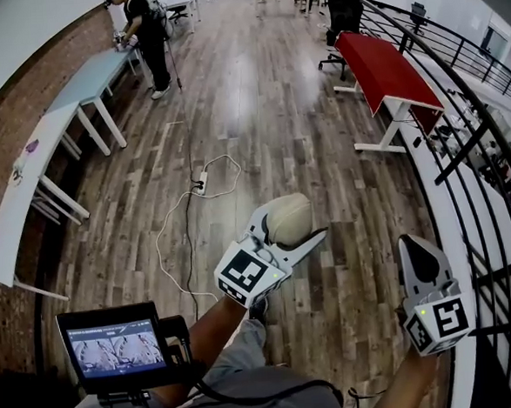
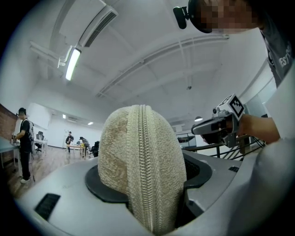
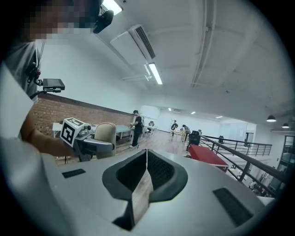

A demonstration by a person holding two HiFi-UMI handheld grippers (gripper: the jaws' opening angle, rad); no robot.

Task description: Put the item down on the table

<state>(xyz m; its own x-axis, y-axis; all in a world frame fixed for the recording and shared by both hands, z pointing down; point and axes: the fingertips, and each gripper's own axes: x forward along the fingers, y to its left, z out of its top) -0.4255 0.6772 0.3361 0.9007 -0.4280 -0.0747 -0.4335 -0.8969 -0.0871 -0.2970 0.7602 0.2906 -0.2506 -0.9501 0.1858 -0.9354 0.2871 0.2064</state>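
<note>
A beige fabric pouch (image 1: 291, 212) with a zipper down its middle sits between the jaws of my left gripper (image 1: 288, 229), which is shut on it, level over the wooden floor. In the left gripper view the pouch (image 2: 138, 166) fills the gap between the jaws and bulges above them. My right gripper (image 1: 413, 243) is beside it to the right, near the railing, shut with nothing in it. In the right gripper view its pads (image 3: 146, 161) meet, and the left gripper (image 3: 97, 144) with the pouch (image 3: 105, 133) shows at the left.
A red table (image 1: 386, 67) stands at the far right by a black railing (image 1: 461, 149). White tables (image 1: 27, 184) line the brick wall at the left, with a person (image 1: 143, 28) at the far one. A cable and power strip (image 1: 200, 183) lie on the floor. A small monitor (image 1: 113, 348) sits near my body.
</note>
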